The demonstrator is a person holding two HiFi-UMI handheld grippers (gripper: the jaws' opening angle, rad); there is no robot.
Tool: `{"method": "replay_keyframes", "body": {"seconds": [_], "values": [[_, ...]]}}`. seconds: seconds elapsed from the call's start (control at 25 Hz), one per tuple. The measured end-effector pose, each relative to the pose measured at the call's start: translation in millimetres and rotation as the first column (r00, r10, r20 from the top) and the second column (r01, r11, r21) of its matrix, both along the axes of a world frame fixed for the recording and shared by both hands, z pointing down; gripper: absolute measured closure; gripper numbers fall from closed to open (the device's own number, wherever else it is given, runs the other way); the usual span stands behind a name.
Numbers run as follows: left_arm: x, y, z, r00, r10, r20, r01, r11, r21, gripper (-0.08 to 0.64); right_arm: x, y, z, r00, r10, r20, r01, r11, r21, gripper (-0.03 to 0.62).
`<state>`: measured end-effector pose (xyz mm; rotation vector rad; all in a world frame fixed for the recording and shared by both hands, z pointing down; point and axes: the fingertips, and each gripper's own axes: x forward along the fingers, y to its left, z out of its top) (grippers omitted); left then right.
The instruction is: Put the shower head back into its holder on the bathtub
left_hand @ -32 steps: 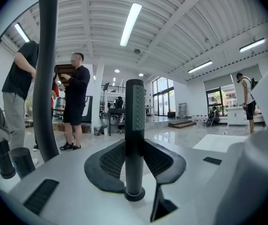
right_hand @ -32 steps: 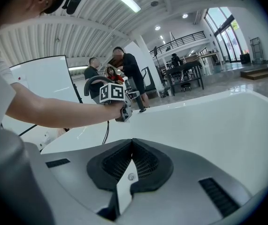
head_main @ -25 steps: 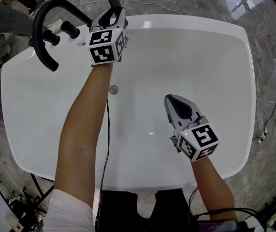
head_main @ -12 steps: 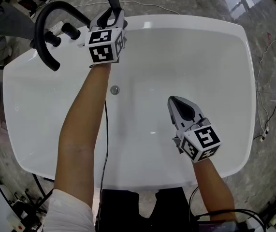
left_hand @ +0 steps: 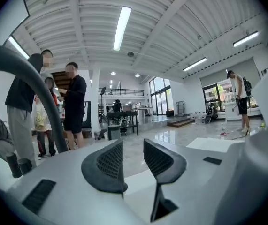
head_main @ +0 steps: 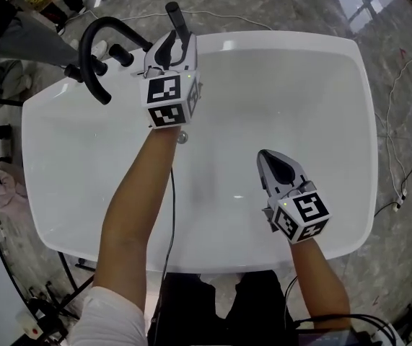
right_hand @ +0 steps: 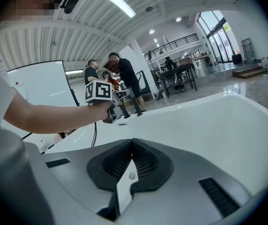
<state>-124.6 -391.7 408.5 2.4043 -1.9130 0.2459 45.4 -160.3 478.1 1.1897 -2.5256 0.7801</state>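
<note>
Though its jaws stand a little apart with nothing between them, the left gripper [head_main: 177,45] hangs at the far rim of the bathtub [head_main: 314,78]. The black shower head [head_main: 177,19] stands upright just past its tips, beside the curved faucet [head_main: 90,38]. It looks seated, so the step in hand is letting go, and next comes a clean backing-off. The right gripper [head_main: 270,161], jaws together and empty, hovers over the basin.
</note>
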Motion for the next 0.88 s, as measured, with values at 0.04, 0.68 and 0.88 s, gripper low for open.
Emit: {"method": "replay_keyframes", "body": {"seconds": [0.04, 0.68, 0.88], "values": [[5.0, 8.0, -6.9, 1.0, 0.008, -0.017, -0.008, 1.0, 0.004, 0.43, 1.9, 2.8, -4.5, 1.0, 0.002, 0.002, -0.002, 1.0, 0.002, 0.581], [30.4, 169.0, -155.9, 0.989, 0.096, -0.109, -0.09, 0.994, 0.062, 0.516, 31.5, 66.0, -97.6, 0.995, 0.036, 0.092, -0.034, 0.999, -0.019, 0.581], [26.2, 224.8, -186.7, 0.992, 0.084, -0.094, -0.081, 0.996, 0.039, 0.541, 32.9, 94.2, -135.9, 0.993, 0.013, 0.115, -0.012, 1.0, -0.003, 0.58]]}}
